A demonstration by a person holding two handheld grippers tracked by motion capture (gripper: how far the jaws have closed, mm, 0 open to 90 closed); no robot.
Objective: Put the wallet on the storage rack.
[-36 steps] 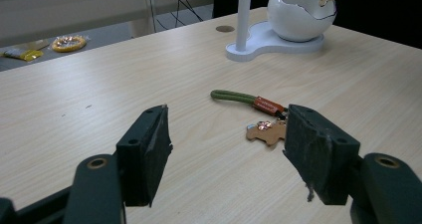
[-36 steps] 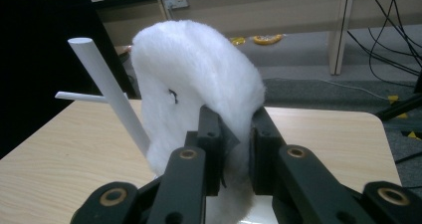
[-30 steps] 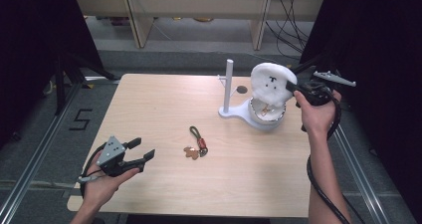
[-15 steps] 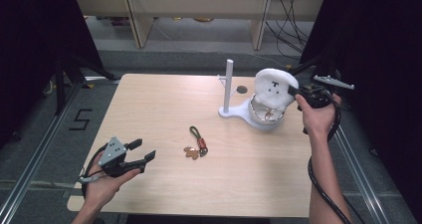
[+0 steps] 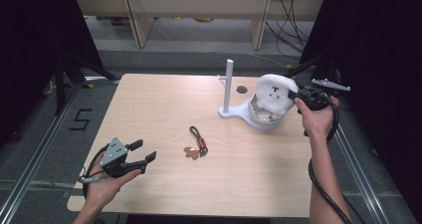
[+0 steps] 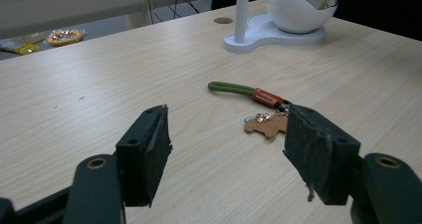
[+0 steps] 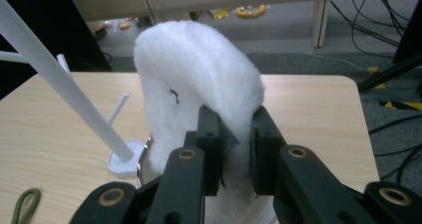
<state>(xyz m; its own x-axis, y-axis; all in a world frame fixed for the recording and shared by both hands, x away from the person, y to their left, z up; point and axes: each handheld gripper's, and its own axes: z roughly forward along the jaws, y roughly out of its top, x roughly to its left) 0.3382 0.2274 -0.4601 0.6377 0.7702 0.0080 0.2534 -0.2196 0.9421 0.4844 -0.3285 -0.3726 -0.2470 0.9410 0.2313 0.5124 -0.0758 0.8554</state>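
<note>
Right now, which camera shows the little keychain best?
The left gripper view: the keychain lies close, so its green loop, orange band and brown charm show clearly. The high view shows the whole keychain, but small. The right gripper view catches just its green loop at the corner.

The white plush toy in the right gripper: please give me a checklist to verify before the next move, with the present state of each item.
1. Right gripper shut on the white plush toy: ok.
2. Toy directly above the white bowl: ok.
3. Bowl has room; small items already lie inside: cannot tell.
4. White post stands apart from the toy: ok.
5. Left gripper open, holding nothing, away from the bowl: ok.
6. Keychain lies flat at mid-table, out of the way: ok.
</note>
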